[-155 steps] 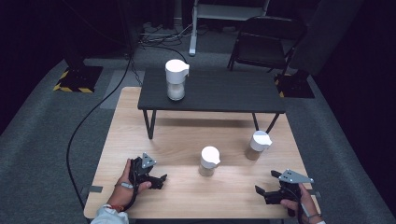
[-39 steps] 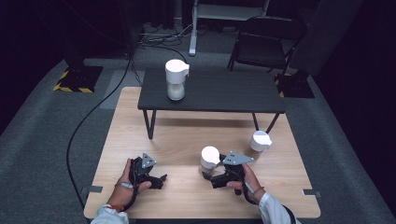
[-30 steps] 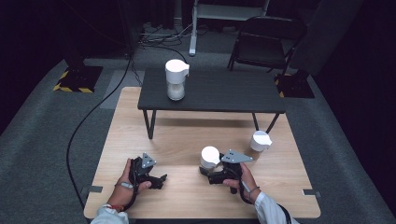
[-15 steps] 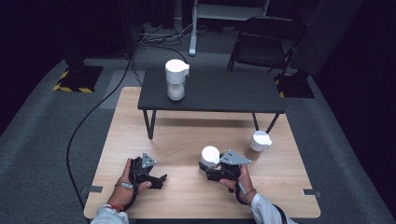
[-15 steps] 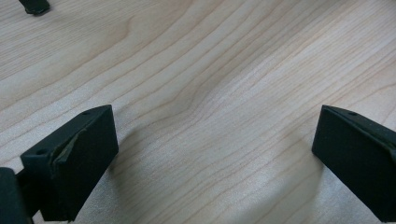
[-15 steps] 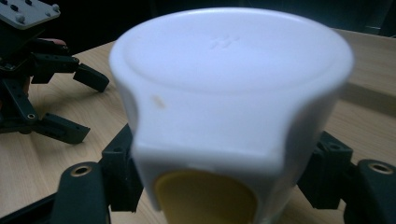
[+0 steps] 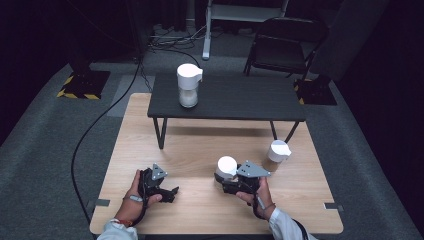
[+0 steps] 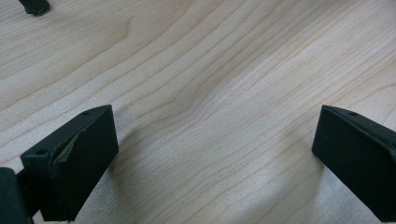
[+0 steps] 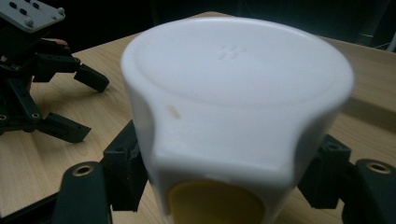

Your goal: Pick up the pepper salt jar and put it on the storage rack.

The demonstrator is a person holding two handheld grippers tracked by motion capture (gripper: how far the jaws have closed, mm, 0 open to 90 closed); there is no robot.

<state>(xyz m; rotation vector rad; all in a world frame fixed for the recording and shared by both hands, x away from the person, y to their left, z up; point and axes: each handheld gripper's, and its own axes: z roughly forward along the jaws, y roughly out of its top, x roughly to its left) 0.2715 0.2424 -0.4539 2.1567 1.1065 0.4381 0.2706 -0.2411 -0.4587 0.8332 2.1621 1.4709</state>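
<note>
A small jar with a white lid (image 7: 226,167) stands on the wooden table (image 7: 200,145), right of the middle near the front. My right gripper (image 7: 223,184) is shut on it, a black jaw pressed against each side. In the right gripper view the jar (image 9: 233,93) looms close, with a yellowish body under the lid. Off to the left my left gripper (image 7: 171,192) rests on the table, open. In the left gripper view its jaws stand wide apart over bare wood (image 8: 210,93) with nothing between them.
A second white-lidded jar (image 7: 278,151) stands at the right of the table. A taller one (image 7: 189,85) sits on the low black table (image 7: 240,97) at the back. Behind are a folding chair (image 7: 285,45) and floor cables (image 7: 100,120).
My right hand came in from the table's front right corner to the middle jar, and its jaws closed around it. The left hand and gripper stayed put.
</note>
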